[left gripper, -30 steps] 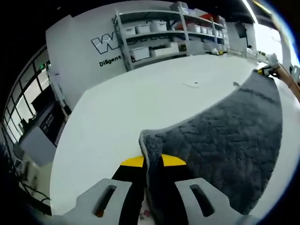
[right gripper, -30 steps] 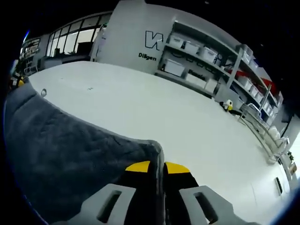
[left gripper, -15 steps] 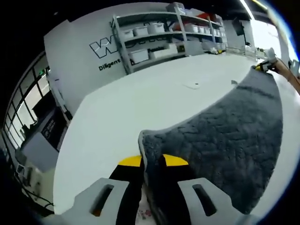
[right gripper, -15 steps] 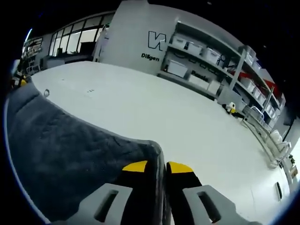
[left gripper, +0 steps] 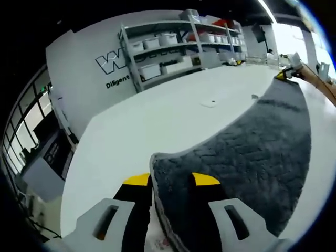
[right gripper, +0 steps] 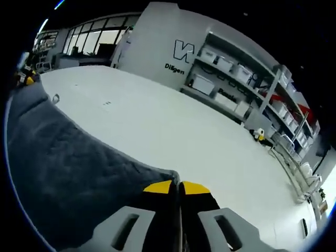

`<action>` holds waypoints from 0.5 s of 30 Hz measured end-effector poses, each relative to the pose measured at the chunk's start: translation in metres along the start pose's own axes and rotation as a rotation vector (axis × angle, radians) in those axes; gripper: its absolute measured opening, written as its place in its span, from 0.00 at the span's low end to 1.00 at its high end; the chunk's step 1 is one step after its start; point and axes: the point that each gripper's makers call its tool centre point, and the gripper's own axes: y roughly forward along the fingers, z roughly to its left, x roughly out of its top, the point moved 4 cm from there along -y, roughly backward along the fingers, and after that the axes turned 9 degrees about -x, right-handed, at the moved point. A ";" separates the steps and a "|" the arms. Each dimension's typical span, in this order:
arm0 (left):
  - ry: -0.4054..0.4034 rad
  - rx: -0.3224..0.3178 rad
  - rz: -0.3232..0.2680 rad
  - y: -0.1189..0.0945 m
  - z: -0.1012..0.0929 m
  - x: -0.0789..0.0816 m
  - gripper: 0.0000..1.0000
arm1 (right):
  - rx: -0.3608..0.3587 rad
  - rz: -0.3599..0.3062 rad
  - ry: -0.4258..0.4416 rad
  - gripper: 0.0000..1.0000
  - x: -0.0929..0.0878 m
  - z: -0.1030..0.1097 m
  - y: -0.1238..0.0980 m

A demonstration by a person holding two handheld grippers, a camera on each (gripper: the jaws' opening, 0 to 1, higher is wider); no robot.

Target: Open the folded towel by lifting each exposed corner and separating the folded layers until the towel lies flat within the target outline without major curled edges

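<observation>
A dark grey quilted towel [left gripper: 252, 142] lies spread across the white table [left gripper: 157, 115]. My left gripper [left gripper: 171, 179] is shut on its near corner, which fills the gap between the yellow-tipped jaws. At the towel's far end, the right gripper [left gripper: 287, 73] holds the opposite corner. In the right gripper view the towel [right gripper: 63, 168] stretches away to the left. My right gripper [right gripper: 177, 187] is shut tight on that corner, with a thin edge of cloth between the jaws. The left gripper [right gripper: 25, 79] shows small at the far left end.
The white table [right gripper: 184, 136] runs wide around the towel. A small mark [left gripper: 211, 102] lies on it beyond the towel's edge, and a small ring-like mark [right gripper: 55, 98] lies by the towel's edge. Shelves with white bins [left gripper: 178, 44] [right gripper: 236, 79] line the far wall.
The left gripper's jaws stand a little wider apart on the towel corner than a second ago. The right gripper's jaws look closer together. Both views have shifted slightly; the towel stays stretched.
</observation>
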 end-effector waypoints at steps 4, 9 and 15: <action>0.004 0.021 -0.037 -0.001 0.002 0.006 0.08 | -0.002 -0.010 -0.024 0.00 0.001 -0.001 0.000; 0.010 0.038 -0.059 -0.005 0.001 0.010 0.03 | -0.022 -0.043 -0.055 0.00 0.007 -0.003 -0.007; 0.059 0.045 -0.070 -0.014 -0.008 0.017 0.03 | -0.049 -0.083 -0.062 0.00 0.013 -0.006 -0.020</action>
